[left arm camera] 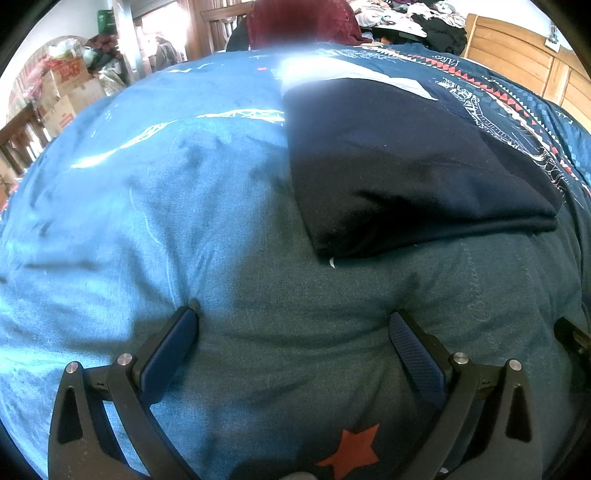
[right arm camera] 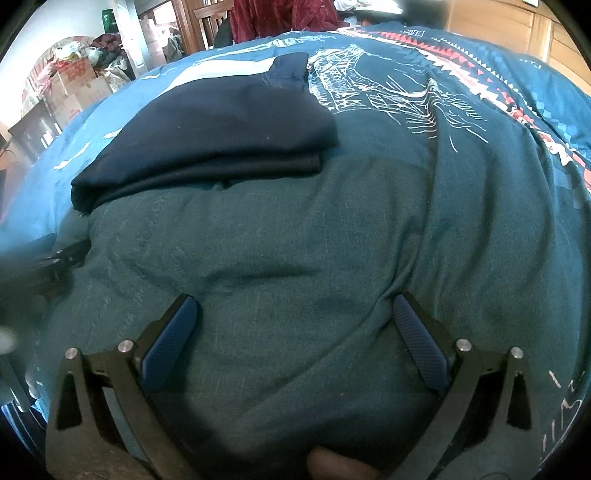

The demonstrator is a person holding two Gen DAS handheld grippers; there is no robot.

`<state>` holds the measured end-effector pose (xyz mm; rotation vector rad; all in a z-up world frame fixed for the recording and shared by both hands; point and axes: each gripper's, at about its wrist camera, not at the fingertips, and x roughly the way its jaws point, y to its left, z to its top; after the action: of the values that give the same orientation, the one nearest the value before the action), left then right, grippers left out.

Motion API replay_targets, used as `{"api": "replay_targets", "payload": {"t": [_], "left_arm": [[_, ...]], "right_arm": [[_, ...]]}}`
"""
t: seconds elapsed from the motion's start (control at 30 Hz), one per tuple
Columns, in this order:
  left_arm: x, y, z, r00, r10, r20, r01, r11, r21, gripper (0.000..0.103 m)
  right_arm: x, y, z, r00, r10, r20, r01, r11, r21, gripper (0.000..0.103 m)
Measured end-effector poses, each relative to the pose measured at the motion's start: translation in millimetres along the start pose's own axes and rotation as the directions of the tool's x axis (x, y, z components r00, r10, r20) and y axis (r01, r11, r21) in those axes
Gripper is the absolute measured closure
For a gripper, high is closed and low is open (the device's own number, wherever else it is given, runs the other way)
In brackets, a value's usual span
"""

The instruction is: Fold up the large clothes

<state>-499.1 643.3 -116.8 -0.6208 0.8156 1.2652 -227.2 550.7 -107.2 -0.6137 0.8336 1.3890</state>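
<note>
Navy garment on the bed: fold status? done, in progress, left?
Done, by the look of it: the navy garment lies as a compact stacked rectangle on the blue bedspread, layered edges aligned. In hand: nothing; the left gripper and right gripper are both open over bare bedspread, short of the garment. Left: possibly the clothes pile behind, unfolded, if it belongs to this job.

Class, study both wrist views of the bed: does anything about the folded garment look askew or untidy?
Mostly neat. The dark navy folded garment lies flat on the blue bedspread, but its layers are not flush: a lower edge peeks out along the front. Both hand-held grippers are open, holding nothing.
</note>
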Motion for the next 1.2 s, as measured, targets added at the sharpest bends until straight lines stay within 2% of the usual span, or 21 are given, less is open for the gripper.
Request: {"api": "replay_targets", "payload": {"t": [0.3, 0.6, 0.73, 0.97, 1.03, 1.1, 1.17, 1.2], "left_arm": [[-0.8, -0.5, 0.0, 1.000, -0.001, 0.000, 0.001, 1.000, -0.001, 0.000], [-9.6, 1.4, 5.7, 1.000, -0.025, -0.016, 0.025, 1.000, -0.005, 0.000], [-23.6, 3.2, 7.3, 0.998, -0.054, -0.037, 0.054, 0.999, -0.005, 0.002], [-92.4, 26.8, 12.4, 0.993, -0.083, 0.082, 0.087, 0.995, -0.047, 0.002], [-128.9, 39.1, 20.8, 0.982, -0.096, 0.160, 0.108, 0.992, -0.072, 0.002], [-167.8, 47.3, 29.9, 0.962, -0.092, 0.257, 0.113, 0.991, -0.069, 0.002], [-213.2, 54.6, 39.8, 0.927, -0.077, 0.366, 0.105, 0.993, -0.057, 0.002], [-239.2, 59.2, 45.4, 0.900, -0.070, 0.430, 0.102, 0.993, -0.053, 0.002]], "right_arm": [[0.3, 0.2, 0.6, 1.000, -0.003, 0.000, 0.003, 1.000, 0.000, 0.000], [-7.9, 5.0, 10.1, 0.999, -0.042, -0.032, 0.041, 0.999, -0.033, 0.000], [-41.4, 11.6, 16.6, 0.997, -0.069, 0.037, 0.071, 0.996, -0.052, 0.000], [-131.1, 31.5, 37.7, 0.976, -0.049, 0.211, 0.062, 0.996, -0.057, 0.000], [-157.6, 39.4, 45.4, 0.961, -0.049, 0.273, 0.071, 0.995, -0.070, 0.000], [-186.8, 48.3, 52.7, 0.938, -0.048, 0.343, 0.081, 0.993, -0.081, 0.000], [-216.6, 58.1, 58.8, 0.908, -0.052, 0.416, 0.099, 0.991, -0.092, 0.000], [-228.6, 61.6, 60.5, 0.892, -0.052, 0.449, 0.105, 0.990, -0.096, 0.000]]}}
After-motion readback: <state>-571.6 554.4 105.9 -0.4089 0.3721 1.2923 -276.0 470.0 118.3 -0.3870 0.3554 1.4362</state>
